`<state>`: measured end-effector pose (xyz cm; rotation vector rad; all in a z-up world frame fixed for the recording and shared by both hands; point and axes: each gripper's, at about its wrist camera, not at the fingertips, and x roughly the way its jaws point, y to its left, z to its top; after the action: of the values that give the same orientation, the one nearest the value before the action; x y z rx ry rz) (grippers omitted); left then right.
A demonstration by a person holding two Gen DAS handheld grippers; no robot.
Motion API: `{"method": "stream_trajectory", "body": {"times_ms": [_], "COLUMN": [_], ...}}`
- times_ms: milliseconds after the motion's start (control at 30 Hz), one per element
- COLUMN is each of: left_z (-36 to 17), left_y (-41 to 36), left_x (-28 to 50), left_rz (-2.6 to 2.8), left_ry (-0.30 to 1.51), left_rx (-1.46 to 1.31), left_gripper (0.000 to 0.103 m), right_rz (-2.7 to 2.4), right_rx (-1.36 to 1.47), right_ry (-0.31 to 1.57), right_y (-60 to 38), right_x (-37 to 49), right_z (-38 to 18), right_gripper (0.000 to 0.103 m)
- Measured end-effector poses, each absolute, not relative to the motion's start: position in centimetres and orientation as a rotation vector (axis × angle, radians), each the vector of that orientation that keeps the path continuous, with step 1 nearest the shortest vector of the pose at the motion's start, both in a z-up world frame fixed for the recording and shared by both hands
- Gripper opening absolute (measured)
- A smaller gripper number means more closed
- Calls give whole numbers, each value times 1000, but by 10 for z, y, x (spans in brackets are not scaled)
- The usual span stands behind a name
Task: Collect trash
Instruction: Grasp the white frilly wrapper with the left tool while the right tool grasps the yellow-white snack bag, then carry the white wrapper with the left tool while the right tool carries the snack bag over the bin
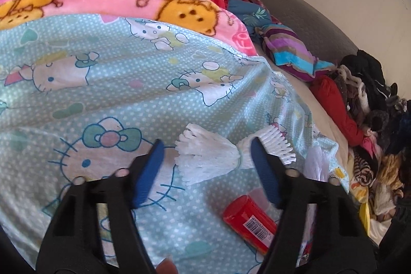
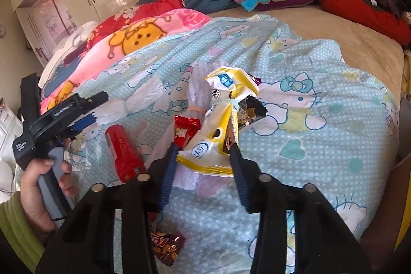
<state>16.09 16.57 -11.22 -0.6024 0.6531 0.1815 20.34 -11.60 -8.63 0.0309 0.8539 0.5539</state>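
On the blue cat-print blanket (image 2: pixel 321 68) covering the bed, the left gripper (image 1: pixel 208 153) hangs with its jaws spread around a white tied paper bundle (image 1: pixel 213 158), a red tube (image 1: pixel 250 221) lying just beside it. The right gripper (image 2: pixel 204 158) is also spread wide, its fingers either side of a yellow-and-white wrapper (image 2: pixel 218 125) near the blanket's middle, not clamping it.
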Motion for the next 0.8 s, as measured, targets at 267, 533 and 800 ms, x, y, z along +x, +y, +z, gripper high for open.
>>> {"method": "stream_trajectory", "body": {"times_ms": [267,533,800], "left_z": [-108,-79,-45], "left_y": [151,128,110], "left_x": [153,139,121], "left_rz": [140,116,70], "left_ry": [642,559,479], "left_rx": [-602,-548,-498], "left_gripper": [12,8,8], "right_rz": [546,515,507], "right_rx": [137,152,131], "right_ry": [852,827,778], "right_y": [-140,-160,-174], "right_x": [199,195,174], "right_z": [-83,-76,-69], "right_gripper": [25,17,10]}}
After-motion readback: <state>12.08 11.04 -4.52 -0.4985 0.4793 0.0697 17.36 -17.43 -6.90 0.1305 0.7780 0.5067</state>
